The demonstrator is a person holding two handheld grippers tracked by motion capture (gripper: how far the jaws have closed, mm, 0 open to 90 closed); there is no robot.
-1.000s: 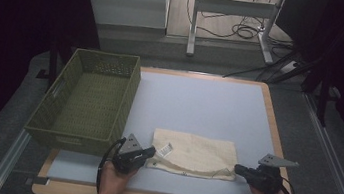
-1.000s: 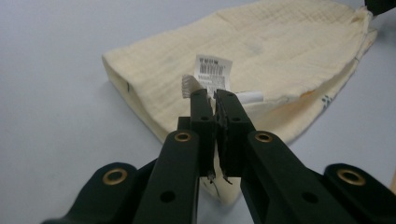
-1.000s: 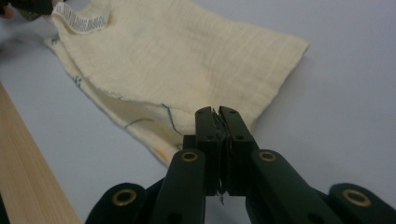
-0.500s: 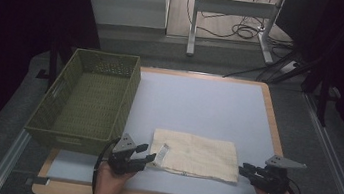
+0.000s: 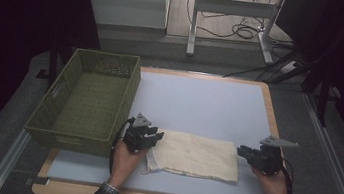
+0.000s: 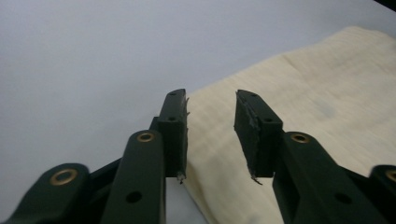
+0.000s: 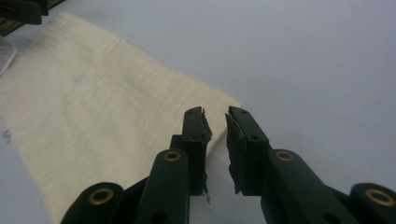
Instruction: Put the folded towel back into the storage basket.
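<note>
Nearest you, both your hands sit at the front of the counter, one at each short end of the folded cream cloth, which lies flat with its long axis running from 9 to 3 o'clock across the counter. Your left tongs are at the cloth's 9 o'clock end, pointing toward 3; in the left gripper view the jaws stand apart with the cloth's edge lying below and between them, not pinched, and they have just been closing after a wider opening. Your right tongs are at the 3 o'clock end, pointing toward 9; in the right gripper view a narrow gap shows between the jaws, nothing is gripped, the cloth's corner sits just beyond the tips at about 11 o'clock, and these jaws too have just been closing. Both hands are about equally near their ends, so the coming move turns on each tip meeting its own short edge. Farther off, at 10 o'clock from the cloth, the green basket stands on the counter's left edge. Hard to make out: how many layers the cloth has, and whether the small pale tag at its front-left corner is loose.
</note>
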